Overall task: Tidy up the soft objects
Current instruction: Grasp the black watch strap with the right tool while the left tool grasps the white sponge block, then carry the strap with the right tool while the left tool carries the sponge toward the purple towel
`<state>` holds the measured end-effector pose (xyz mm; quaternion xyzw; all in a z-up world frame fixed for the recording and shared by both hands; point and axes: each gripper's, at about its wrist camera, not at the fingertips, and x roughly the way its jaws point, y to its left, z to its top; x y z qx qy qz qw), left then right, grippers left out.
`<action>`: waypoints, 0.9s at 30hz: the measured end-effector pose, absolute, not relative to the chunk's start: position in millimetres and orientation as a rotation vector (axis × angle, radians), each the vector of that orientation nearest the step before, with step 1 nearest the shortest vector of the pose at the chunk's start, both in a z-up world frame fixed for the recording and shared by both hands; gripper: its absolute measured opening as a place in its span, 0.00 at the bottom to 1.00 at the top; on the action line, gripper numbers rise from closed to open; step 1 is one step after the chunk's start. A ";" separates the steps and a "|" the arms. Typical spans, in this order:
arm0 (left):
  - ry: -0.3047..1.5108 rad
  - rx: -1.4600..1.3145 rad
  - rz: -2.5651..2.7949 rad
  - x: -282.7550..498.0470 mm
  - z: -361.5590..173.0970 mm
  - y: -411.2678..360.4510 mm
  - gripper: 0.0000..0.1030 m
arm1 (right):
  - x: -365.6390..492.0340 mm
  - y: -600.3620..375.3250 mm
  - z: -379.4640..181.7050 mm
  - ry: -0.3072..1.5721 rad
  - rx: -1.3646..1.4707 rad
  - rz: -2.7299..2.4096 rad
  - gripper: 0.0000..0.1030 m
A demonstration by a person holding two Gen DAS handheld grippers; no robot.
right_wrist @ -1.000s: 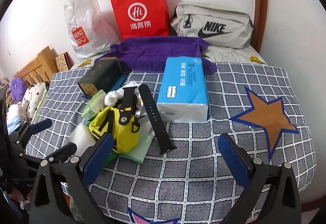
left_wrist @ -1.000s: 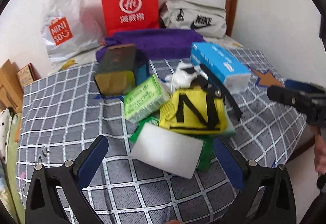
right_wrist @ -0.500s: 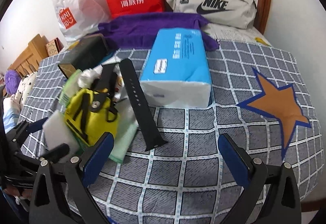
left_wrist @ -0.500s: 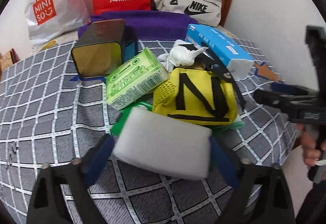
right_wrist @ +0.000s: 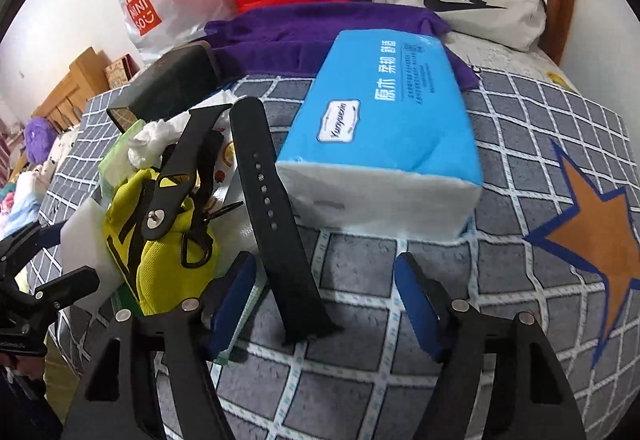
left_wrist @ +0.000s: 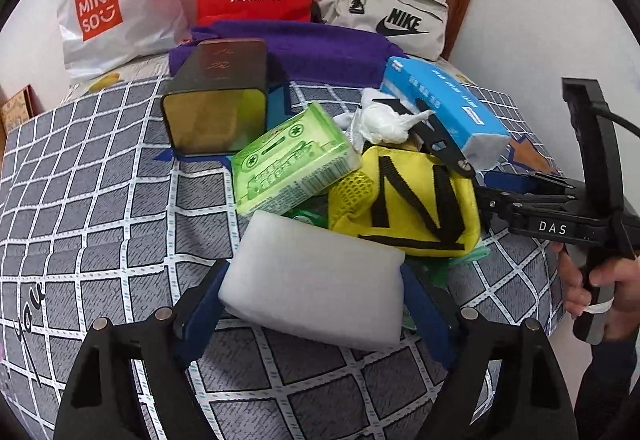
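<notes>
Your left gripper (left_wrist: pixel 312 304) pinches the white foam block (left_wrist: pixel 316 288): both blue pads (left_wrist: pixel 200 314) press its short ends, and the jaws have just closed in onto it. The block lies on the checked bed cover (left_wrist: pixel 100 207), directly between the fingers.

Just beyond the block, the left wrist view shows a yellow pouch (left_wrist: pixel 408 207) to the right of centre and a green tissue pack (left_wrist: pixel 288 163) to the left; a dark tin (left_wrist: pixel 218 103) stands further out on the left. A crumpled white tissue (left_wrist: pixel 384 121) sits behind the pouch. At the right edge you see your hand (left_wrist: pixel 600 288) on the other tool's handle.

Your right gripper (right_wrist: pixel 324 300) has jaws parted, though they have just been narrowing. The black watch strap (right_wrist: pixel 276 224) runs between them, its near end closer to the left pad; neither pad touches it.

Only the right wrist view shows the strap's full length and holes, and the blue tissue pack (right_wrist: pixel 384 119) face-on, straight ahead of the fingers. There the foam block is a mere sliver at far left, behind the pouch. Only the left view shows the grip on the block.
</notes>
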<state>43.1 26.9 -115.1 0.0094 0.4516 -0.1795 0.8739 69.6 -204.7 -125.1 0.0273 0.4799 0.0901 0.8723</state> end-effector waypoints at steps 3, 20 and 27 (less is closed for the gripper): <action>0.951 -0.004 -0.381 44.4 -116.2 28.4 0.81 | 69.8 -201.0 -125.1 0.971 0.048 0.229 0.48; 0.916 -0.020 -0.351 34.5 -98.8 37.4 0.81 | 42.0 -199.4 -105.0 0.921 0.040 0.310 0.19; 0.919 -0.026 -0.359 29.7 -98.3 36.9 0.81 | 38.4 -198.1 -113.4 0.965 0.021 0.319 0.19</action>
